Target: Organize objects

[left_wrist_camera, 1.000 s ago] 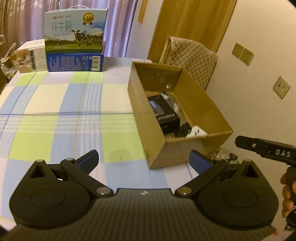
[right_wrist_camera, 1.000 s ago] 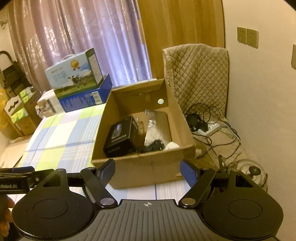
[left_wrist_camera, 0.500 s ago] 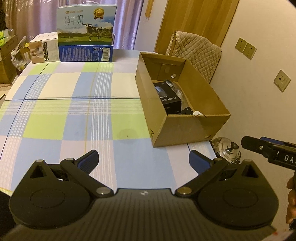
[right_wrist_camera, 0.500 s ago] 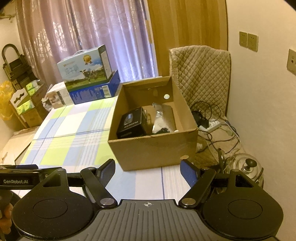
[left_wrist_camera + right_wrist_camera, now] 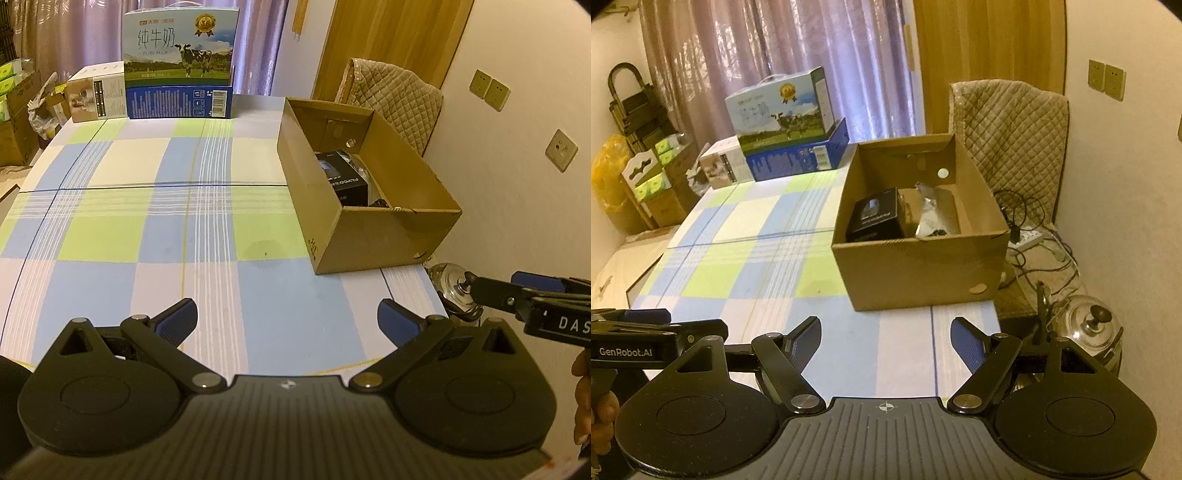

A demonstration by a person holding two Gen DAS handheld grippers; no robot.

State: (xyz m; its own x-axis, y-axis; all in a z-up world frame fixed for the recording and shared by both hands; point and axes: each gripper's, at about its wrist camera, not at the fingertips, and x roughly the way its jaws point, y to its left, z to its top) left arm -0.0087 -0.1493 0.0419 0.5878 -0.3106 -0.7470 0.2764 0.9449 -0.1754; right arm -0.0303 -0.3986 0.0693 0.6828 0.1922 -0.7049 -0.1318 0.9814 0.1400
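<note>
Over the last second I had drawn both grippers back and up from the cardboard box, so that it sat smaller and farther ahead in both wrist views than before.

My left gripper hung above the near part of the checked tablecloth with its blue pads spread wide and nothing between them. My right gripper was likewise spread apart and empty, over the table's near edge, just in front of the box. In the left wrist view its tip showed at the right border, low beside the box's near right corner.

The box stood on the table's right side, ahead of both grippers: ahead and to the right of the left one, almost straight ahead of the right one, which I judged the nearer. Its long axis ran away from me, toward the far end of the table. Inside it lay a black carton against the left wall, with a silvery packet just right of it.

Beyond the box to its left, at the table's far end, the milk carton sat on a blue case, with a small white box just left of them. I saw nothing loose on the cloth, so I judged the sorting nearly done or done.
</note>
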